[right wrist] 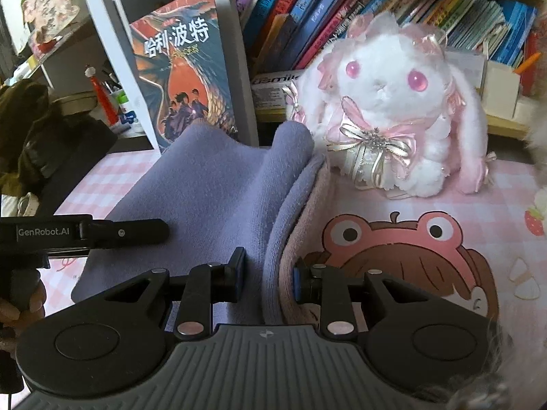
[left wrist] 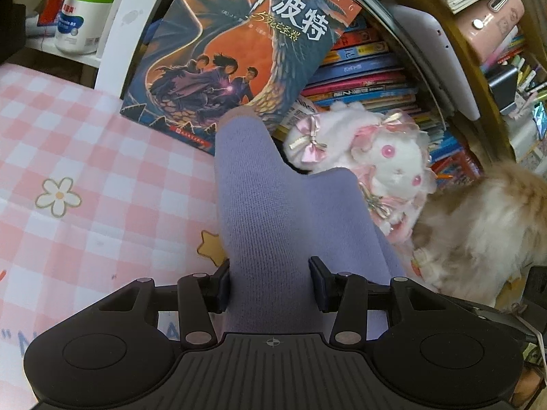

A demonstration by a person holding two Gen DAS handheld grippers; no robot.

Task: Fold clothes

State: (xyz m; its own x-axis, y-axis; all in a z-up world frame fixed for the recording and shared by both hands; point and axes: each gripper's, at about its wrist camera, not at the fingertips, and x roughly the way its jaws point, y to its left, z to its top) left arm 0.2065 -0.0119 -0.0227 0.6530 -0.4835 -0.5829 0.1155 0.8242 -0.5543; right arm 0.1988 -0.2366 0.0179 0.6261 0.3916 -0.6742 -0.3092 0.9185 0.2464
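Observation:
A lilac knit garment [left wrist: 273,212] with a pink lining lies on the pink checked cloth [left wrist: 68,157]. In the left wrist view a fold of it runs up between the fingers of my left gripper [left wrist: 270,285], which is shut on it. In the right wrist view the garment [right wrist: 212,184] is spread flat with a raised fold at its right edge. My right gripper [right wrist: 268,278] is shut on that lilac and pink edge. The left gripper's black body [right wrist: 85,232] lies over the garment's left side.
A Harry Potter book [left wrist: 239,44] leans at the back beside stacked books [left wrist: 362,68]. A white and pink plush rabbit [right wrist: 393,112] sits just right of the garment. A fluffy tan animal [left wrist: 485,232] is at the right. A white jar [left wrist: 82,17] stands far left.

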